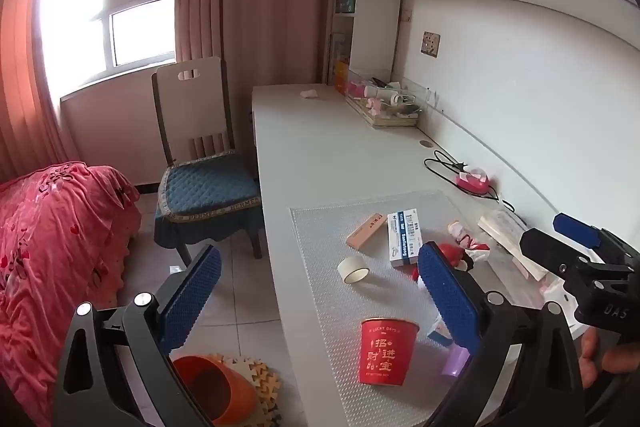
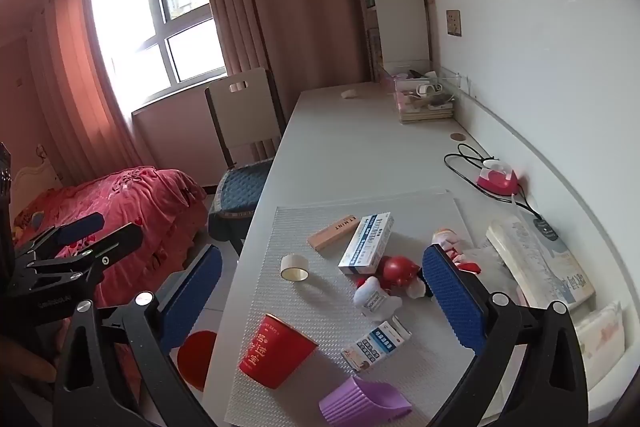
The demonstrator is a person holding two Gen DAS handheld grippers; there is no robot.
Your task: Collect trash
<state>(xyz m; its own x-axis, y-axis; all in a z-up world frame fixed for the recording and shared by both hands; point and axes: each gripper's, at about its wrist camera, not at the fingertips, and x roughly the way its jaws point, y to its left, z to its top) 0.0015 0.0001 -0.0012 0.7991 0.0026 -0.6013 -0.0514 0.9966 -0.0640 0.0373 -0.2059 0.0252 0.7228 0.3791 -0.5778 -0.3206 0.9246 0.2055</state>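
presently both the left gripper (image 1: 320, 303) and right gripper (image 2: 322, 303) hover spread wide, holding nothing, above the mat (image 2: 404, 211). the red paper cup (image 2: 276, 357) stands near the desk's front edge; a clumsy approach could tip it floorward.

The right tongs (image 2: 322, 291) are wide open and hold nothing. Between the two blue pads lie a red paper cup (image 2: 276, 357), a tape roll (image 2: 294, 267), a white-and-blue box (image 2: 366, 245) and a small pill box (image 2: 376, 345). A purple scoop (image 2: 360, 403) lies nearest. The left tongs (image 2: 80, 239) show far off to the left.
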